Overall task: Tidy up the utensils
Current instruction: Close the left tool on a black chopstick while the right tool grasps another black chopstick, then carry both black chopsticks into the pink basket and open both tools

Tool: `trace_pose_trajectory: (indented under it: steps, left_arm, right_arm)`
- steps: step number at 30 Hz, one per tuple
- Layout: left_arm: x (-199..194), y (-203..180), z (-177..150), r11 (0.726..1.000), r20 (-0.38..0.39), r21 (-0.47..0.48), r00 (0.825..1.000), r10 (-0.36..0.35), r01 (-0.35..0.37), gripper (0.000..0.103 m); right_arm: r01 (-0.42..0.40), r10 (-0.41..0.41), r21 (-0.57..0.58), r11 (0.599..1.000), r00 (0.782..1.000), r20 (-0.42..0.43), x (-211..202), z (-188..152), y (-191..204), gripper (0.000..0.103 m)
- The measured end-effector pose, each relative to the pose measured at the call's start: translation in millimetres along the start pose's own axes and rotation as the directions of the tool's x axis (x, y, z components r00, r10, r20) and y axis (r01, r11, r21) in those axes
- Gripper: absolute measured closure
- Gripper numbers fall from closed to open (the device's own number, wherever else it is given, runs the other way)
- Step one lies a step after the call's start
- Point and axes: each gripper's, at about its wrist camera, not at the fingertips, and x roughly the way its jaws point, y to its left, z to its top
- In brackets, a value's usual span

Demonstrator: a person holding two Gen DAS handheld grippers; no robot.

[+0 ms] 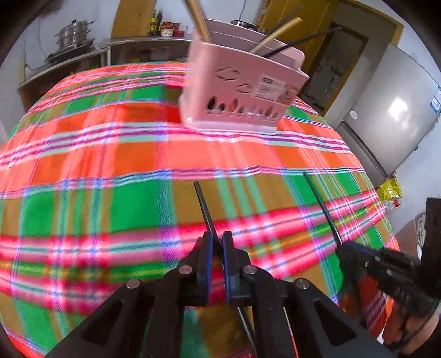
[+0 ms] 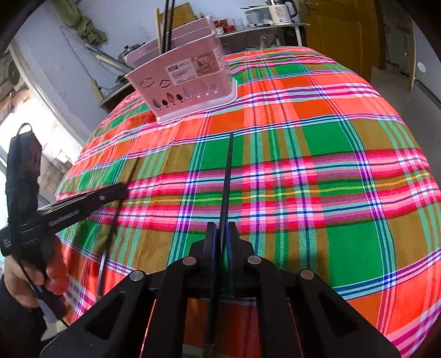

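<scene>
The tablecloth (image 2: pixel 303 170) is woven cloth with bright checks and looks a bit rough. The pink basket (image 2: pixel 187 82) at the far side is smooth, slightly shiny plastic with a paper label (image 2: pixel 190 70). The fridge (image 1: pixel 391 110) on the right looks like shiny metal.

black grippers (image 1: pixel 217 241), blue-lined jaws, round silver screws (image 1: pixel 185 269)

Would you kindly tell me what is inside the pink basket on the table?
Black chopsticks and tan sticks rise out of the pink basket. Its walls hide their lower ends and anything lying at the bottom.
</scene>
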Motion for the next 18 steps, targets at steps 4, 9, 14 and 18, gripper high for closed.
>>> trace_pose_trajectory:
  steps: [4, 9, 14, 18]
  left_arm:
    - [-2.1, 8.5, 1.0, 1.000, -0.013, -0.015, 1.000, -0.019, 0.019, 0.096]
    - [3.2, 12.0, 12.9, 1.000, -0.027, -0.025, 1.000, -0.012, 0.011, 0.096]
    - [12.1, 11.0, 20.6, 0.998, -0.033, -0.056, 0.999, 0.002, -0.004, 0.096]
    - [16.1, 9.1, 24.5, 0.999, -0.034, -0.050, 0.999, 0.013, -0.014, 0.096]
  right_arm:
    - [0.012, -0.012, -0.040, 0.999, 1.000, 0.009, 2.1, 12.5, 10.6, 0.089]
    - [0.030, -0.029, -0.056, 0.998, 0.999, 0.017, 15.6, 40.3, 12.1, 0.089]
    - [0.066, -0.068, -0.070, 0.995, 0.997, -0.022, 37.9, 59.0, 8.0, 0.089]
    - [0.069, -0.071, -0.073, 0.995, 0.997, -0.034, 46.8, 67.4, 7.4, 0.089]
